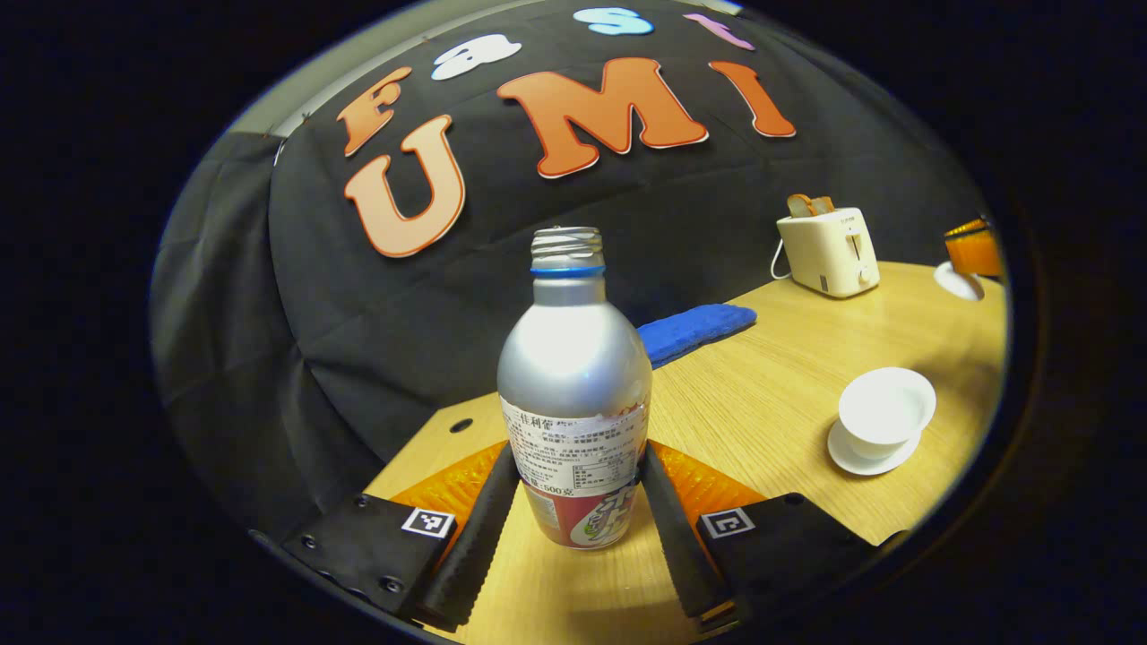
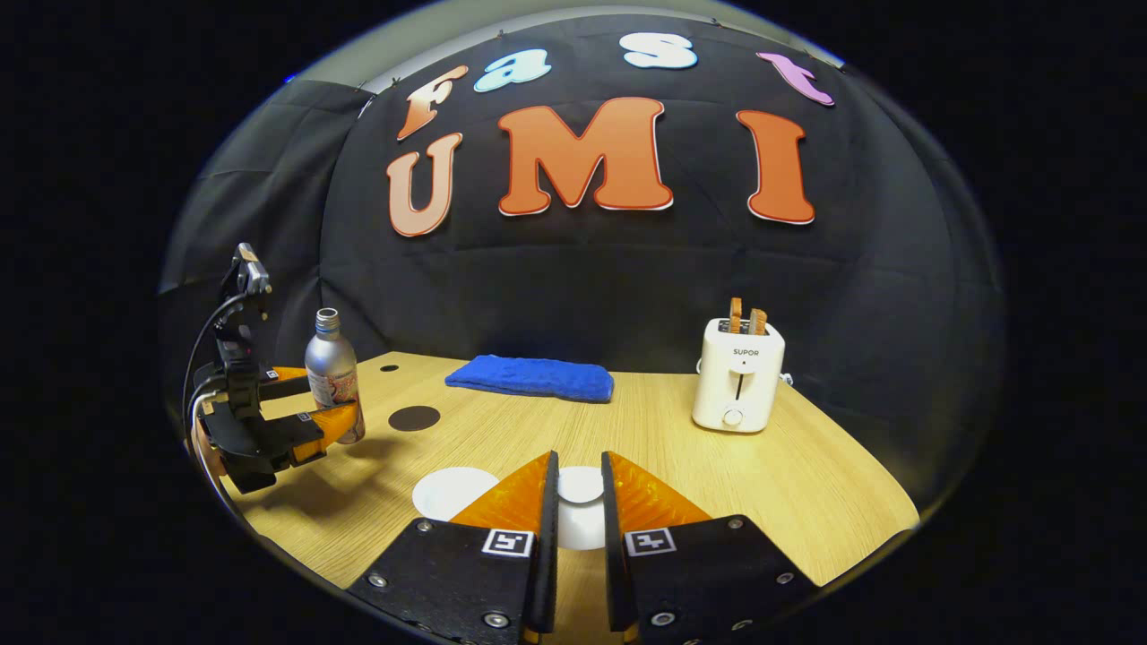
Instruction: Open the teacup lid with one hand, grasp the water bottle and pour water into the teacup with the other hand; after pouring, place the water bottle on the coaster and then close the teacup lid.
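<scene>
Between the left gripper [image 1: 575, 502] fingers stands the bottle [image 1: 574, 394], upright, cap off, both fingers pressed on its lower label band; it looks just lifted or resting on the table [image 1: 771, 403], cannot tell which. Right gripper view shows that same gripper [image 2: 336, 400] at the table's left edge, clamped on the bottle [image 2: 332, 372], booth wall close behind. Dark round coaster [image 2: 414, 417] lies just right of the bottle, bare wood around it. Right gripper [image 2: 580, 502] has its fingers nearly together on the white lid [image 2: 581, 485], held above the table; whether both fingers press it, cannot tell for sure. White disc [image 2: 452, 491] just left of those fingers, likely the saucer, partly hidden. Left gripper view: open cup [image 1: 886, 412] on its saucer [image 1: 867, 457], well right of the bottle, clear table between. Blue cloth [image 2: 530, 377] lies along the back edge, toaster [image 2: 739, 385] back right with bread in its slots. Front right table edge curves off, open wood before it.
</scene>
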Action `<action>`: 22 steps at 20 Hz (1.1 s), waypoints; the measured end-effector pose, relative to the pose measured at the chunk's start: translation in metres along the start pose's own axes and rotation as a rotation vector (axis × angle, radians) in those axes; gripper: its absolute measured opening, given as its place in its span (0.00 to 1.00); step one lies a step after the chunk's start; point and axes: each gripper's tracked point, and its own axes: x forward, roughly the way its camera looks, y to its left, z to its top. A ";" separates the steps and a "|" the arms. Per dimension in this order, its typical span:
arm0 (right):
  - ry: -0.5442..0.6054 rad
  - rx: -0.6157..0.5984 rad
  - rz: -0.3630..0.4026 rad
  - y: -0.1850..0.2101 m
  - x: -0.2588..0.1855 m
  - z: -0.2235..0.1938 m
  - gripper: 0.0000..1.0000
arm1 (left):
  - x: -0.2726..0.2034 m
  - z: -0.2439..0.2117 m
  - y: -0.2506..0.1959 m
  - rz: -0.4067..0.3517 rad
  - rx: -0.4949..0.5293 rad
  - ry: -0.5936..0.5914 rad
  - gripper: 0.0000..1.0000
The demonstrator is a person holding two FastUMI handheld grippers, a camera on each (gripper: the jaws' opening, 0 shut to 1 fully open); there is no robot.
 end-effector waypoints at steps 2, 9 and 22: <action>-0.012 0.006 -0.008 -0.009 -0.002 0.000 0.23 | -0.001 0.004 0.000 0.017 0.076 -0.016 0.85; -0.042 0.007 -0.038 -0.029 -0.012 -0.004 0.23 | -0.001 0.012 -0.006 0.049 0.366 -0.058 0.81; -0.040 0.009 -0.049 -0.040 -0.014 -0.015 0.23 | -0.003 0.018 -0.033 0.069 0.811 -0.162 0.84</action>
